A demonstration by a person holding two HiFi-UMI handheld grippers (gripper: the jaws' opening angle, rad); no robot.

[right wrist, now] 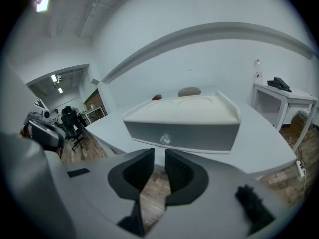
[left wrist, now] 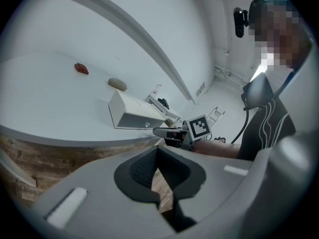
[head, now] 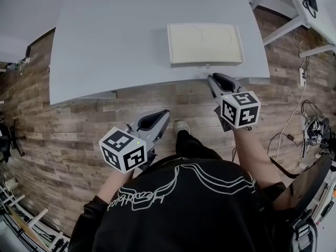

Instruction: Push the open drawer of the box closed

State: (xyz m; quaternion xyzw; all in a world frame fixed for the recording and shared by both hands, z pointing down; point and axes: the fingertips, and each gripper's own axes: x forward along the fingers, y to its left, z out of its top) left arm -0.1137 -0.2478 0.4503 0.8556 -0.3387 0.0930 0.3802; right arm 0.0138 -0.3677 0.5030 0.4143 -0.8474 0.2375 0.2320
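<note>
Grey table: cream box near its front edge, drawer front seemingly flush. Looks light, stiff; takes pushing beside knob. Off that edge, left claw closed, right claw slightly apart, both empty.

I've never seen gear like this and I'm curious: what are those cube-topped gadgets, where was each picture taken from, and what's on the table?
There is no robot here. A person stands at a grey table with a hand-operated gripper in each hand; the patterned cubes are part of the grippers. The top-down picture comes from a camera on the person's head and shows the left gripper and the right gripper. The other two pictures come from cameras riding on each gripper, looking along its jaws. On the table sits a cream box, with a small knob on the front facing the person. Farther back lie a small reddish thing and a tan pebble-like thing. Nothing is held. The left jaws meet at their tips. The right jaws stand slightly apart, aimed at the box front but short of it.
</note>
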